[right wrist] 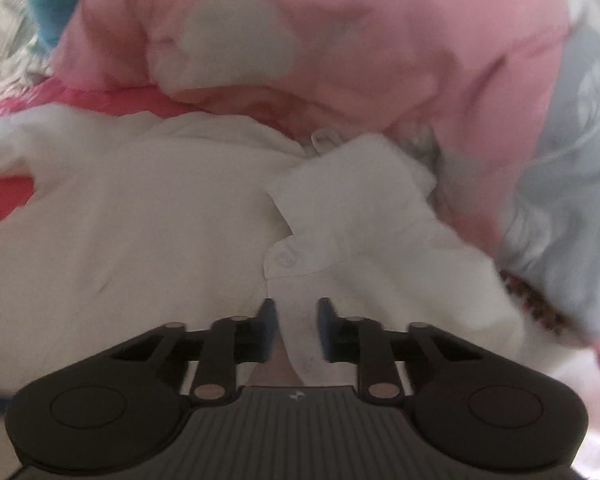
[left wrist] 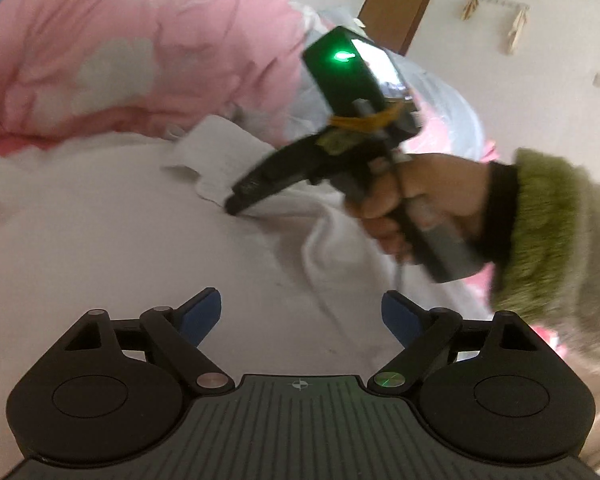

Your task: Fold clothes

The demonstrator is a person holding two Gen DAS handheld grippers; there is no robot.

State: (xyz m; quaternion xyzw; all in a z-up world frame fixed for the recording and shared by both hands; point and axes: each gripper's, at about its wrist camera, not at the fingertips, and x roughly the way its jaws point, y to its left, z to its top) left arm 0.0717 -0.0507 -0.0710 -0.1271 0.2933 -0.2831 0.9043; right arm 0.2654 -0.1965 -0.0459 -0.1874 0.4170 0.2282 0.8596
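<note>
Nearest, the left gripper [left wrist: 300,314] hangs with its blue-padded jaws spread wide and empty over the soft, creased white cotton shirt [left wrist: 120,240], which lies spread across the pink bedsheet [right wrist: 4,200]. Farther out, the right gripper [right wrist: 294,330] pinches a fold of the shirt sleeve just below the buttoned cuff [right wrist: 340,208]. Behind, a puffy pink quilt [left wrist: 120,48] bulges against crinkly clear plastic [right wrist: 572,200].

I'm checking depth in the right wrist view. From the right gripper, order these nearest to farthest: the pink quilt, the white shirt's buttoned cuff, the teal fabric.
From the right gripper:
1. Buttoned cuff of the white shirt, just ahead, slightly right.
2. Pink quilt, behind the shirt, across the top.
3. Teal fabric, far top left corner, beyond the quilt's edge.
</note>
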